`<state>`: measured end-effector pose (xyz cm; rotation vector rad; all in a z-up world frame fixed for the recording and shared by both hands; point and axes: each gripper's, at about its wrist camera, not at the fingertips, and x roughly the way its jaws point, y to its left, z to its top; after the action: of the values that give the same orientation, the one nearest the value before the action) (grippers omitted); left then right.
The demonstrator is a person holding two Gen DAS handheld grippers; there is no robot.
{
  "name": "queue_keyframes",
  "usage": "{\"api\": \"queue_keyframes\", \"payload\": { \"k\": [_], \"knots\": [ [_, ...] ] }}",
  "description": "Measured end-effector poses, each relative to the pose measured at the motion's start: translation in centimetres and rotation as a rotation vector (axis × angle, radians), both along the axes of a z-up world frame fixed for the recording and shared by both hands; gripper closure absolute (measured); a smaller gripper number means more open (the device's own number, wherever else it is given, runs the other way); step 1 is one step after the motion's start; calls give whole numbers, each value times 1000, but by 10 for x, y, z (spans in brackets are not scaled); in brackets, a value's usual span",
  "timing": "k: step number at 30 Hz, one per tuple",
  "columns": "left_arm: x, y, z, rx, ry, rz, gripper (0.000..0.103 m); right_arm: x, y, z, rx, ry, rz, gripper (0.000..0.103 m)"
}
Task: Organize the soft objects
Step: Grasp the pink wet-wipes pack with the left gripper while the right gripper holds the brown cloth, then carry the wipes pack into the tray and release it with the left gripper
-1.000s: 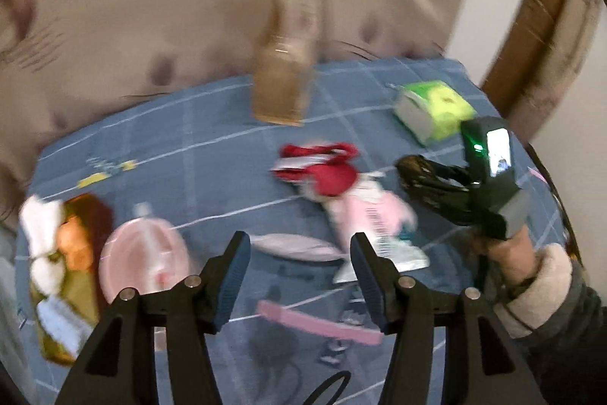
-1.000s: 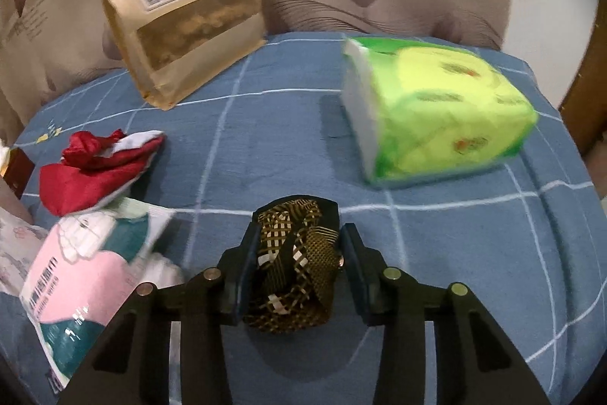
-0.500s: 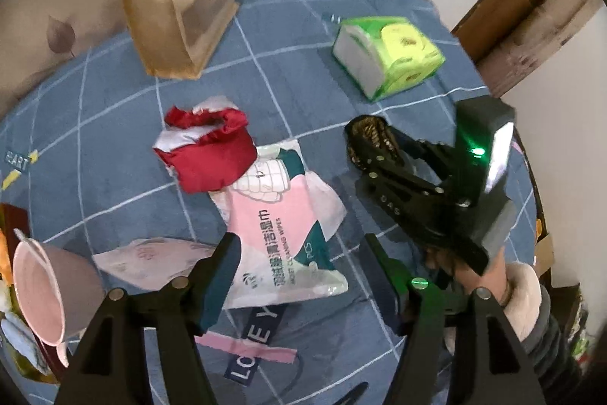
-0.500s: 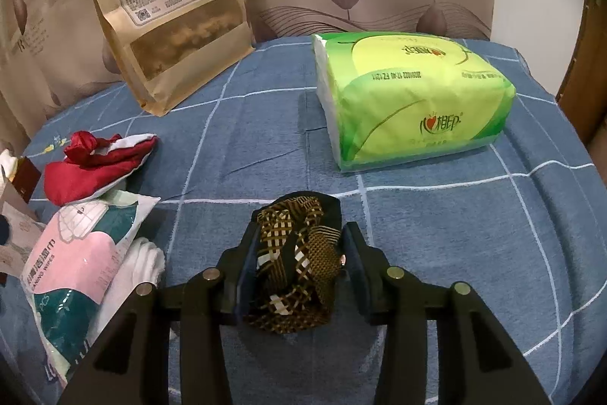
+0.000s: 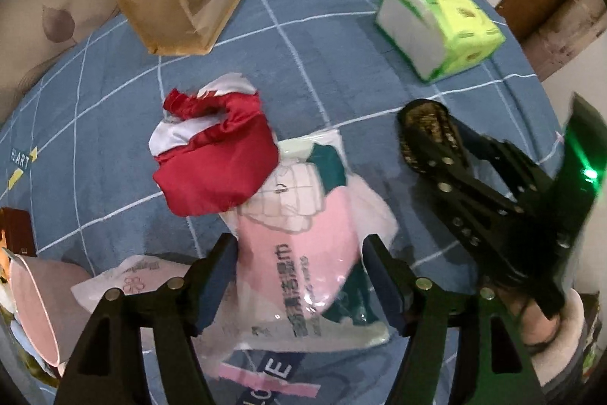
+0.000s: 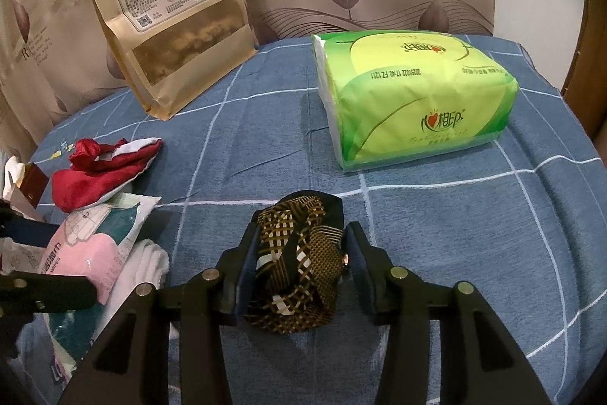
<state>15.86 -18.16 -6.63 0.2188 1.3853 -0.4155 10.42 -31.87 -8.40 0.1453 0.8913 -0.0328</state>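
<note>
My left gripper (image 5: 299, 245) is open wide and points almost straight down over a pink and green wet-wipes pack (image 5: 303, 295), which lies between its fingers without touching the pads. A red and white cloth (image 5: 212, 169) lies against the pack's far end. My right gripper (image 6: 302, 230) holds a brown patterned cloth (image 6: 299, 264) that rests on the blue checked bedspread (image 6: 455, 234). Its jaws are opening, and the pads still touch the cloth. In the left wrist view that cloth (image 5: 421, 124) shows at the right gripper's tip.
A green tissue pack (image 6: 413, 101) lies at the back right and a brown snack bag (image 6: 174, 37) stands at the back left. White socks (image 6: 148, 260) lie beside the wipes. A pink bowl (image 5: 34, 298) and a flat flowered packet (image 5: 129, 283) sit at the left.
My left gripper has swung down and forward over the wipes pack and its jaws have widened. The right gripper has stayed put, its jaws easing slightly around the patterned cloth.
</note>
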Motion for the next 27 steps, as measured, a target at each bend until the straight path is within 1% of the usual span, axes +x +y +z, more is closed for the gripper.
{"api": "queue_keyframes", "payload": {
  "k": [3,4,7,9,22,27],
  "knots": [
    [2,3,-4,-18,6,17,33,0,0,0,0,0,0,59],
    [2,5,-4,-31,3,27,40,0,0,0,-2,0,0,59],
    [1,12,0,-66,1,44,46,0,0,0,-6,1,0,59],
    [0,16,7,-87,-6,43,48,1,1,0,-10,2,-1,59],
    [-26,18,62,-184,-45,-8,49,1,4,0,-23,4,-2,59],
    [-32,18,88,-208,-92,-22,49,1,4,0,-22,4,-2,59]
  ]
}}
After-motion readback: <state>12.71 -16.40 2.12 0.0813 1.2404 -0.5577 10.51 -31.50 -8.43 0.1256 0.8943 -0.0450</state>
